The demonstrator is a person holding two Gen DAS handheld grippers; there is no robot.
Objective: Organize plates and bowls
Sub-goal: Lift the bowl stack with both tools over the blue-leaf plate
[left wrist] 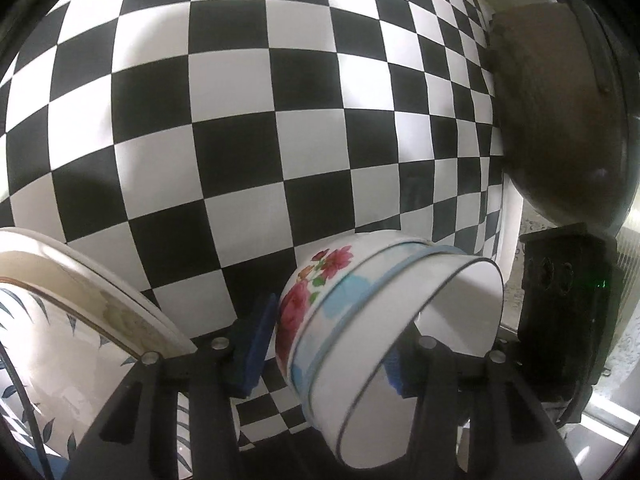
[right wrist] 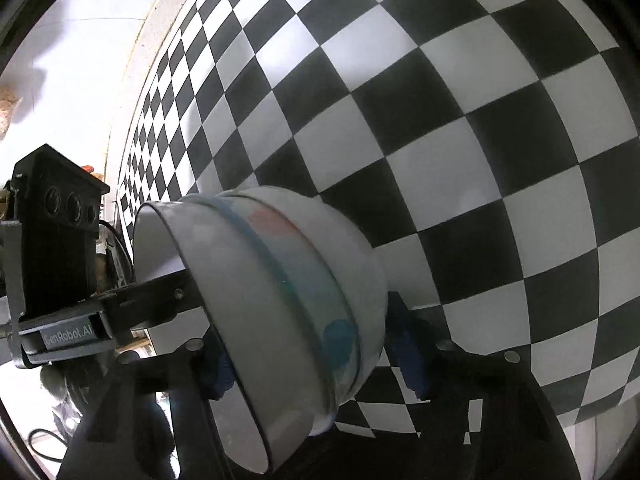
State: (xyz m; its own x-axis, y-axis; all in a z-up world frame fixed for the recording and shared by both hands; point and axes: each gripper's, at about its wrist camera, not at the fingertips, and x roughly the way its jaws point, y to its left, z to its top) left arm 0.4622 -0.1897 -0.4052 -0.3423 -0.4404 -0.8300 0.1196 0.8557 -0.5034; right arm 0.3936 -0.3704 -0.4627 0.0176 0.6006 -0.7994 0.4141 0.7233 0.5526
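In the left wrist view my left gripper point(left wrist: 324, 344) is shut on a stack of white bowls point(left wrist: 360, 328) with red flowers and blue bands, tilted on its side above the checkered cloth. In the right wrist view my right gripper point(right wrist: 316, 356) is shut on the same stack of bowls point(right wrist: 288, 300), one blue pad point(right wrist: 412, 360) outside the wall, the other inside. The left gripper's body point(right wrist: 56, 264) shows at the left of that view. A stack of plates point(left wrist: 80, 320) with a blue leaf pattern lies at the lower left of the left wrist view.
A black-and-white checkered cloth point(left wrist: 256, 120) covers the table in both views. A brown rounded object point(left wrist: 560, 112) hangs at the right edge of the left wrist view. The right gripper's black body point(left wrist: 564, 308) is close at the right. The table's far edge point(right wrist: 136, 64) meets a white wall.
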